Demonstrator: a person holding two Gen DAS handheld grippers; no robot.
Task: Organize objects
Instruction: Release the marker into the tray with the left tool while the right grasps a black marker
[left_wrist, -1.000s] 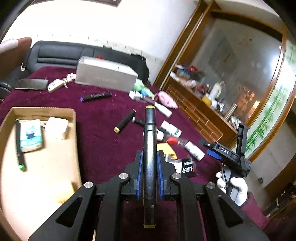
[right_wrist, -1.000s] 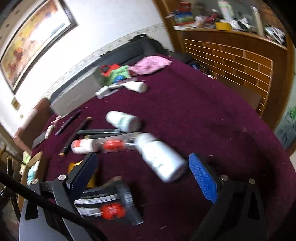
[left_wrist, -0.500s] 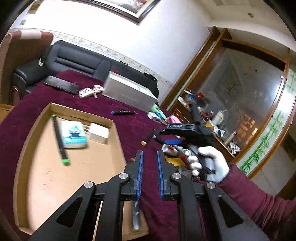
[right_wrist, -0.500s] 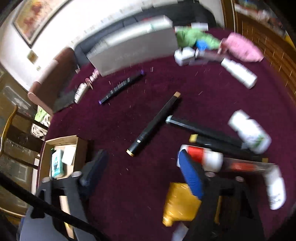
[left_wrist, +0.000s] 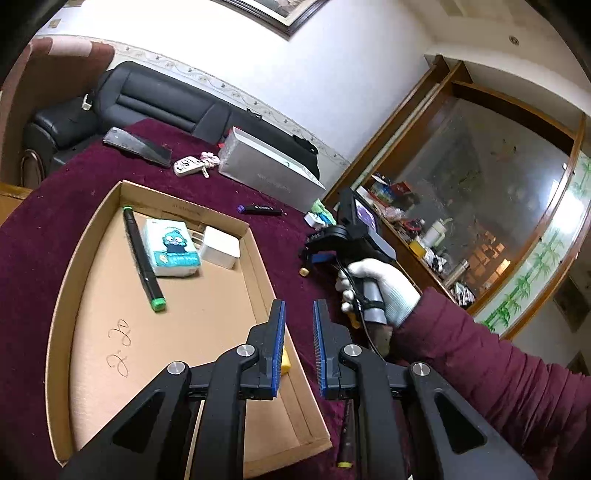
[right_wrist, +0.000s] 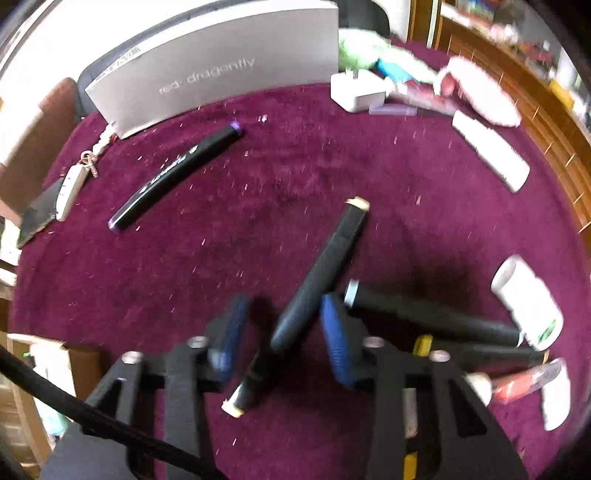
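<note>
**Two views, two halves of the table**

Left wrist view: left gripper (left_wrist: 298, 345) slightly parted, pinching nothing, above cardboard tray (left_wrist: 255, 254) holding green-tipped marker (left_wrist: 142, 258), tissue pack (left_wrist: 170, 247), white charger (left_wrist: 220, 247).

Right wrist view only: right gripper (right_wrist: 282, 336) spread, straddling cream-capped black marker (right_wrist: 317, 288) flat on maroon cloth (right_wrist: 258, 192); purple-capped marker (right_wrist: 177, 177) well apart.

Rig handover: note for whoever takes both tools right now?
Left tool: open, empty, above the cardboard box's right wall.
Right tool: open, straddling the tan-capped marker on the cloth, not yet gripped.
Done: green-capped marker, tissue pack and white charger lie in the box.
Left: purple-capped marker, other markers and white bottle.
</note>
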